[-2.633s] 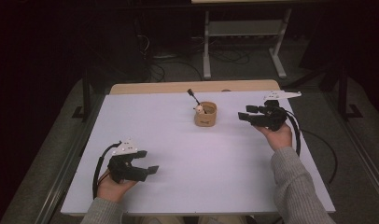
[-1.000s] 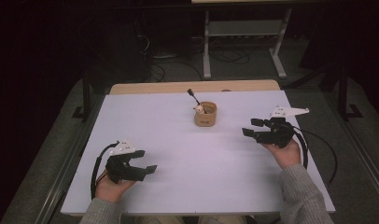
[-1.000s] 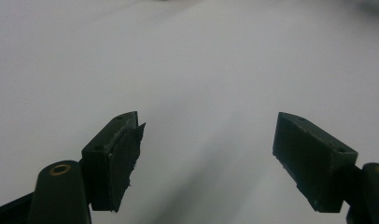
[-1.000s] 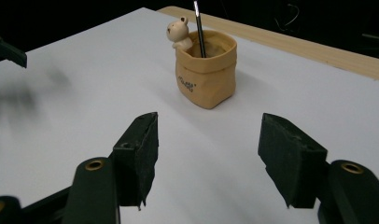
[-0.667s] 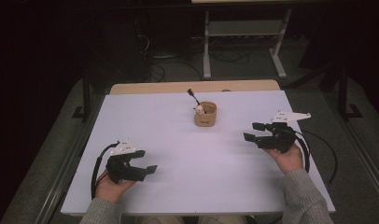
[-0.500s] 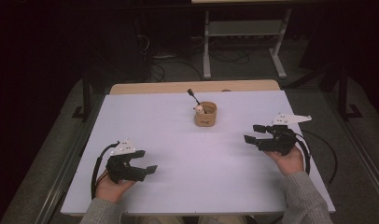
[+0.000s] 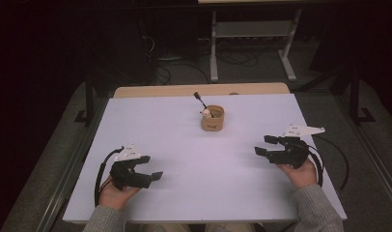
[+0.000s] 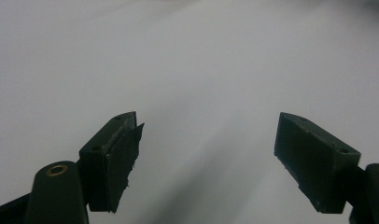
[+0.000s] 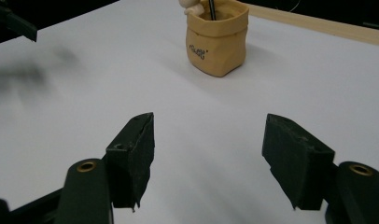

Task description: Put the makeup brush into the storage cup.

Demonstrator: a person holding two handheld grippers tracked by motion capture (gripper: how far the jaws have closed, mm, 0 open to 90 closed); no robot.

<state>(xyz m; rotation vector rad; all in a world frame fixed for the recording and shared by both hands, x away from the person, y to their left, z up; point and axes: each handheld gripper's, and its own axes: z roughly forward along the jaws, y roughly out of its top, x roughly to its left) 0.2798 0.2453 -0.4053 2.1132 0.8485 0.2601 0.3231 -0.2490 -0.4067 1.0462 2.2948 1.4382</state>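
Since earlier, right gripper (image 7: 262,145) drawn nearer along table (image 7: 184,193), jaws just opening wider, empty; left gripper (image 7: 153,167) unmoved, agape; tan pot (image 7: 213,118) holding pen (image 7: 200,99) beyond, unobstructed.

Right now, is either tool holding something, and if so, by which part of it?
Nothing is held. The left tool and the right tool are both open over the bare table, away from the small tan pouch.

Tan pouch (image 7: 213,119), white table (image 7: 184,145), black tongs (image 7: 262,146)
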